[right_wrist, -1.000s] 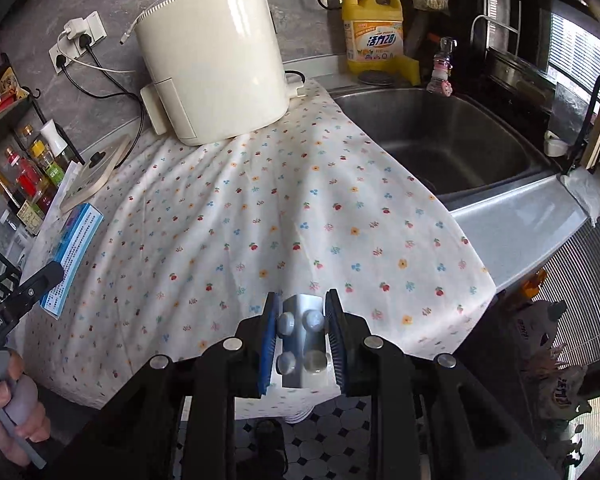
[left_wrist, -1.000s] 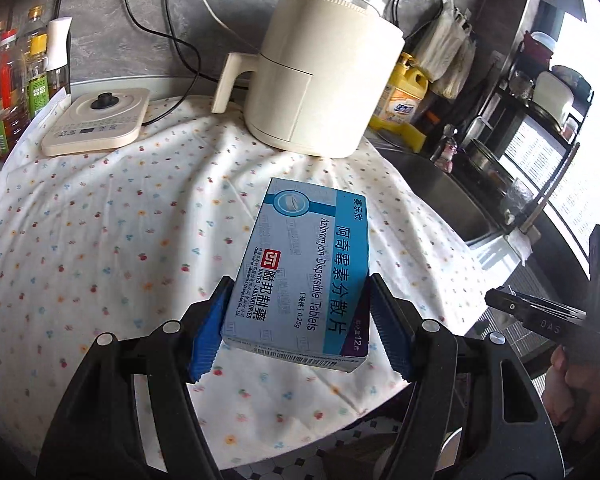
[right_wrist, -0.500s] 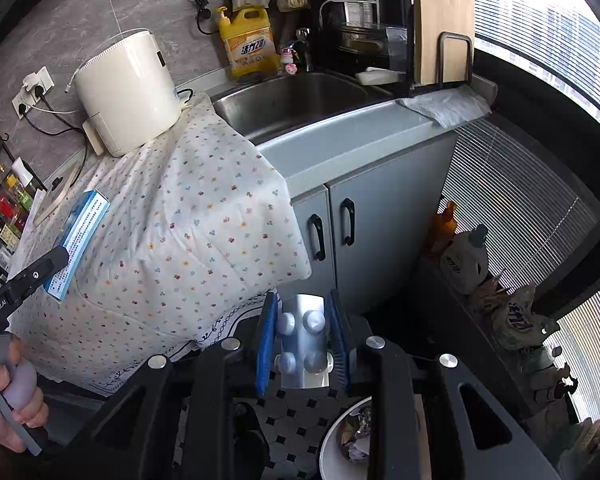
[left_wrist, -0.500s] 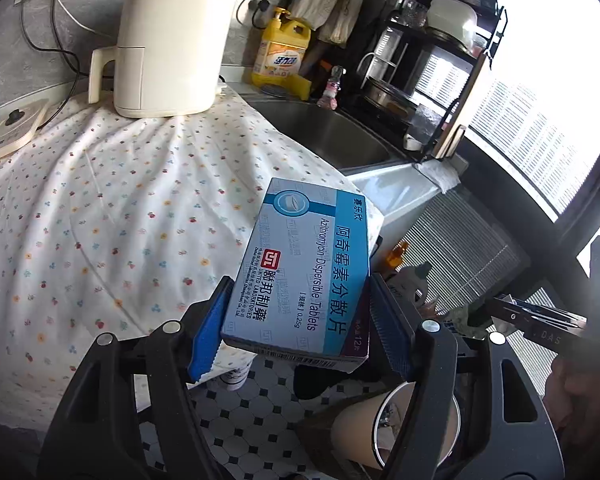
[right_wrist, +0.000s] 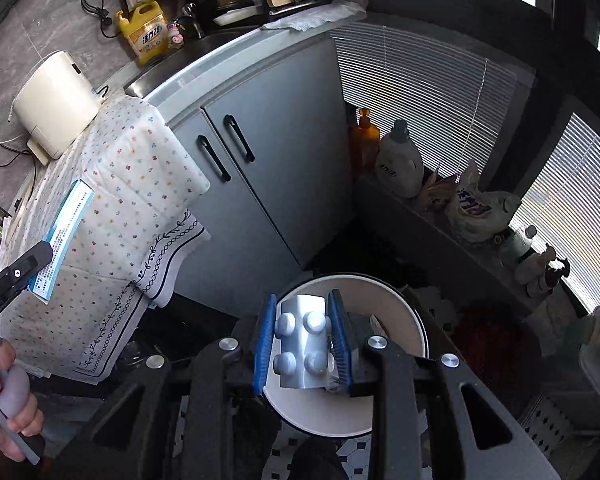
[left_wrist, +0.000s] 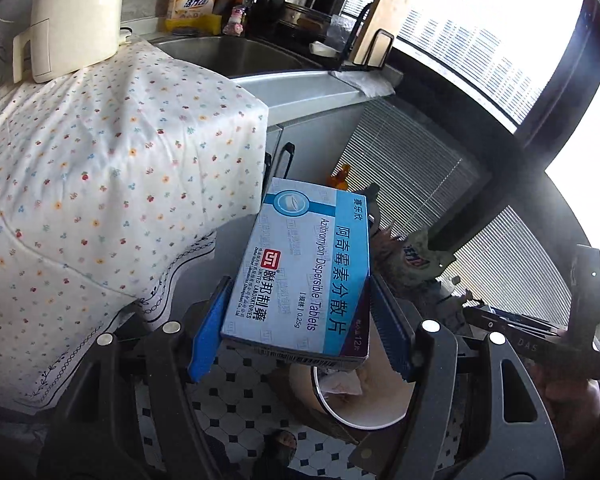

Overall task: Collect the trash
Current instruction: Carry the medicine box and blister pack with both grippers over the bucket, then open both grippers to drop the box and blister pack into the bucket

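Note:
My left gripper [left_wrist: 298, 292] is shut on a blue and white medicine box [left_wrist: 300, 256], held flat between the blue pads; the box [right_wrist: 66, 232] also shows edge-on in the right wrist view. Just below and beyond it, on the tiled floor, is a white round bin [left_wrist: 352, 424] with crumpled paper inside. My right gripper [right_wrist: 302, 300] is shut on a silver blister pack [right_wrist: 302, 344] with several round bumps. It hangs directly over the bin [right_wrist: 404, 308], pointing steeply down.
A floral tablecloth [left_wrist: 100, 168] hangs over the counter edge on the left. Grey cupboard doors [right_wrist: 268, 184] stand behind the bin. A low ledge with detergent bottles [right_wrist: 400, 160] and bags runs along the blinds on the right. A person's hand [right_wrist: 8, 400] grips the left handle.
Both grippers swung away from the counter top and down toward the floor. The bin came into view under them. Box and blister pack stayed gripped.

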Demonstrator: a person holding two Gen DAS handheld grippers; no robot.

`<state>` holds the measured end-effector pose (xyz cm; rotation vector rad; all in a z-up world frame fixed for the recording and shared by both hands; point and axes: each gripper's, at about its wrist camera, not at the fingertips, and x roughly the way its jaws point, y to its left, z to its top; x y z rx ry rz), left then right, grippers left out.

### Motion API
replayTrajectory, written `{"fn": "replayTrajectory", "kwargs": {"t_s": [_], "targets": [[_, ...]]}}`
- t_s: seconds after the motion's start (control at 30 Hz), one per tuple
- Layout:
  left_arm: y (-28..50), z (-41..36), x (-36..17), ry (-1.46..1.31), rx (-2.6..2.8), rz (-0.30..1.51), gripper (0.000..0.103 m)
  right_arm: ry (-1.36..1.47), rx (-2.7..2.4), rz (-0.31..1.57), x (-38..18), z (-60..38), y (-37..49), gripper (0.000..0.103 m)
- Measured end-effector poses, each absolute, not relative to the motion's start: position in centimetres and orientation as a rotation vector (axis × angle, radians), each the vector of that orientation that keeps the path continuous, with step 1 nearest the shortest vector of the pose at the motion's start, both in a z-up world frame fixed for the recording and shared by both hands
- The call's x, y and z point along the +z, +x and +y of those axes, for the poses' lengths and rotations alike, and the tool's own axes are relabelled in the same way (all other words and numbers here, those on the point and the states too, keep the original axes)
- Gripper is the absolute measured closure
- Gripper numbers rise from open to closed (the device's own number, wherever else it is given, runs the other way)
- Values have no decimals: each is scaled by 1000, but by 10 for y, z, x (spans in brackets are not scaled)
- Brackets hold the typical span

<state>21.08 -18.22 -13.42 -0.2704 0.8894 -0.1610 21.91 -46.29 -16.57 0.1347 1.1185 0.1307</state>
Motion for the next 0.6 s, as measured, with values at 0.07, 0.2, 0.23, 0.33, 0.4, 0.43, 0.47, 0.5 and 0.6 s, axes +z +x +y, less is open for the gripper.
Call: {"fn": "replayTrajectory", "kwargs": {"t_s": [0.07,0.2,0.23,0.33,0.4,0.43,0.47,0.5,0.6], "targets": [[208,-199,-140,-256,-184,911,36,148,131,1142,-177,-471,209,75],[204,-226,-148,-225,-224,955,36,180,138,1208,-196,-485,188,68],[204,-232,-148,-219,-233,961,36,208,144,1209,-197,-490,182,55],[201,-247,-151,-202,-255,977,36,178,121,1192,-197,-502,170,43],[200,-256,-154,-200,-269,994,36,205,93,1193,-198,-516,166,43],[198,-261,-156,-195,-278,1003,36,229,77,1188,-196,-525,165,43],[197,-266,-158,-188,-288,1010,36,247,61,1180,-195,-534,163,43],[196,-271,-160,-181,-299,1018,36,257,44,1170,-192,-541,161,43],[195,-287,-167,-169,-334,1040,36,276,-3,1139,-181,-563,154,43]]}}
